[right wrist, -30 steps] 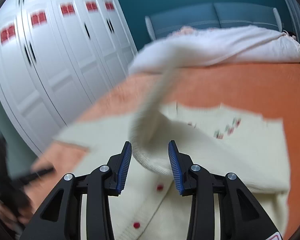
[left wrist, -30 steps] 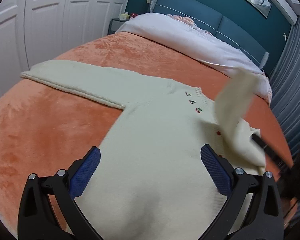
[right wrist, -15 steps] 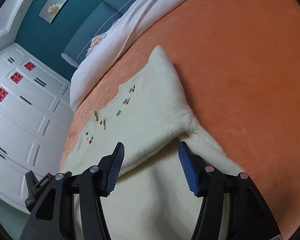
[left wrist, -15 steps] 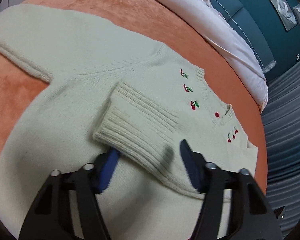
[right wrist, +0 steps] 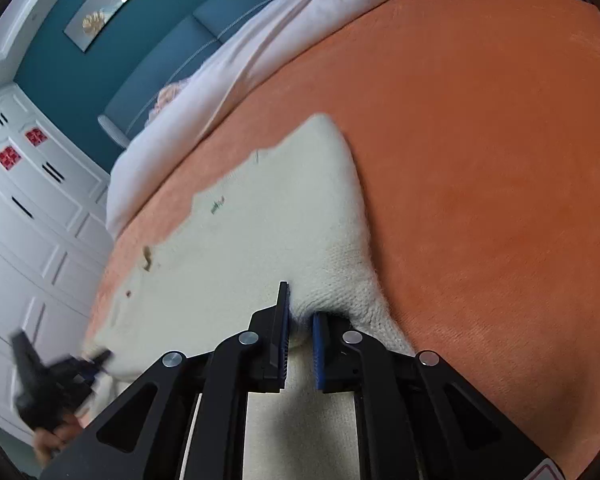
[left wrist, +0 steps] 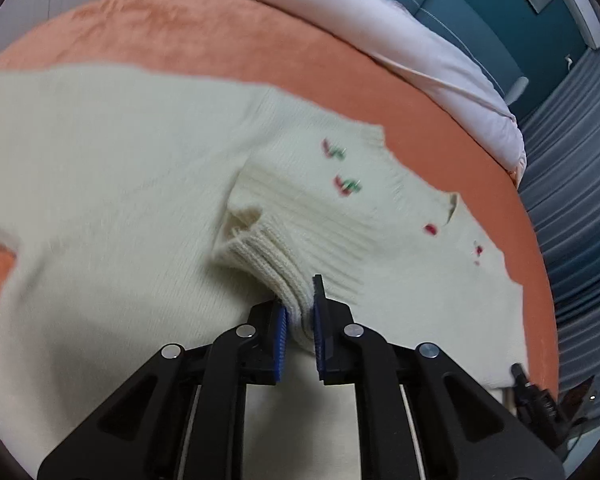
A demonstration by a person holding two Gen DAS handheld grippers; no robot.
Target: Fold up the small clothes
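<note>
**Both grippers clamped on the cream cardigan**

A cream knitted cardigan (left wrist: pixel 112 168) is spread flat on the orange blanket (left wrist: pixel 228 36) of a bed, with one sleeve folded across its chest. The sleeve's ribbed cuff (left wrist: pixel 272 256) is pinched between the blue pads of the left gripper (left wrist: pixel 300 316), whose jaws have just been closing and are now pressed together on the knit. Small embroidered cherries (left wrist: pixel 346 184) and a red button (left wrist: pixel 431 229) are seen beside the folded sleeve, near the neckline.

In the right wrist view, a bunched fold at the cardigan's side edge (right wrist: pixel 356 296) is clamped by the right gripper (right wrist: pixel 300 320), whose jaws have likewise just been closing on the fabric. The edge lies against bare orange blanket on that side. The left gripper is visible there at the lower left, blurred, at the cardigan's near edge.

White bedding (right wrist: pixel 228 80) and a teal headboard (right wrist: pixel 152 76) are seen beyond the blanket, and white wardrobe doors (right wrist: pixel 32 216) at the left.
</note>
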